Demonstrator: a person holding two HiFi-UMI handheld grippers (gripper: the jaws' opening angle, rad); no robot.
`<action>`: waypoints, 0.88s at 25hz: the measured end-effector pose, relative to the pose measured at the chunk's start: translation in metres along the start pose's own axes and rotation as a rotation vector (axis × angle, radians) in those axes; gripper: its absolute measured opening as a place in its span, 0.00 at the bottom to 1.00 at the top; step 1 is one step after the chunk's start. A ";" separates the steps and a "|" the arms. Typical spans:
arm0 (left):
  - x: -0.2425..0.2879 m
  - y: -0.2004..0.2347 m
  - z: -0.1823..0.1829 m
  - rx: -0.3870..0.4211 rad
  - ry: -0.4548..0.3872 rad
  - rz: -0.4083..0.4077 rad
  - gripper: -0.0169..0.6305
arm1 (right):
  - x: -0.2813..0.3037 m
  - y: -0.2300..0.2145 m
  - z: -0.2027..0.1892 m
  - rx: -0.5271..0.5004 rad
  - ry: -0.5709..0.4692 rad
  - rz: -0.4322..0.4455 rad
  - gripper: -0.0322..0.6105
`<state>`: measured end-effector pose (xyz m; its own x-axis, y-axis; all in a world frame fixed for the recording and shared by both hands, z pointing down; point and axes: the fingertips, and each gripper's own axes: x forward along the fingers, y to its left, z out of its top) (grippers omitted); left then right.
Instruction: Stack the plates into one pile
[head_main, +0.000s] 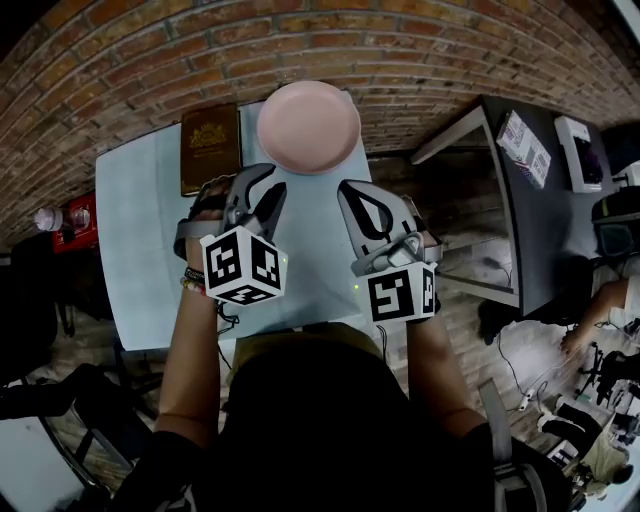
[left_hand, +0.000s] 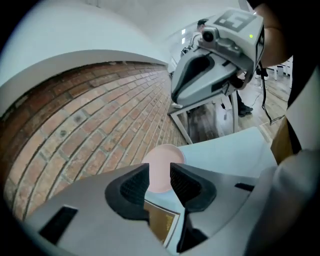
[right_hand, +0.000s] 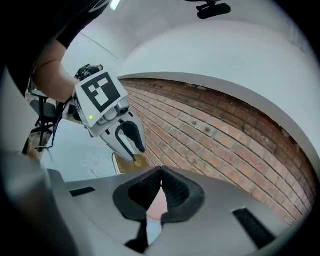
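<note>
A pink plate (head_main: 308, 127) rests at the far edge of the light blue table (head_main: 140, 230); from here it looks like one plate. Both grippers hang in the air above the table, nearer to me than the plate. My left gripper (head_main: 265, 192) is open with nothing between its jaws, and the pink plate (left_hand: 161, 162) shows far off through the gap of the left gripper (left_hand: 160, 172). My right gripper (head_main: 352, 195) is shut, empty, with the tips of the right gripper (right_hand: 161, 172) meeting. Each gripper view shows the other gripper (left_hand: 180, 92) (right_hand: 135, 151) beside it.
A brown book (head_main: 210, 147) with gold print lies on the table left of the plate. A grey desk (head_main: 520, 220) carrying white boxes (head_main: 525, 145) stands to the right. A brick wall runs behind the table. A red object (head_main: 75, 215) sits at the left.
</note>
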<state>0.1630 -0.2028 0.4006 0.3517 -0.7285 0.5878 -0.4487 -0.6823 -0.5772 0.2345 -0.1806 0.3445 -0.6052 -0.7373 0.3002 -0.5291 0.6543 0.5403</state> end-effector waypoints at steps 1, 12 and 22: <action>-0.009 0.007 0.004 -0.007 -0.024 0.013 0.24 | 0.001 0.000 0.006 0.000 0.000 -0.001 0.10; -0.117 0.057 0.031 -0.051 -0.271 0.135 0.25 | -0.010 0.016 0.085 -0.017 -0.034 -0.073 0.10; -0.199 0.060 0.020 -0.064 -0.374 0.119 0.25 | -0.015 0.062 0.155 -0.081 -0.054 -0.051 0.10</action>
<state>0.0822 -0.1002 0.2380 0.5634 -0.7825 0.2651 -0.5509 -0.5949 -0.5853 0.1190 -0.1027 0.2519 -0.6110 -0.7576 0.2295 -0.5117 0.5992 0.6158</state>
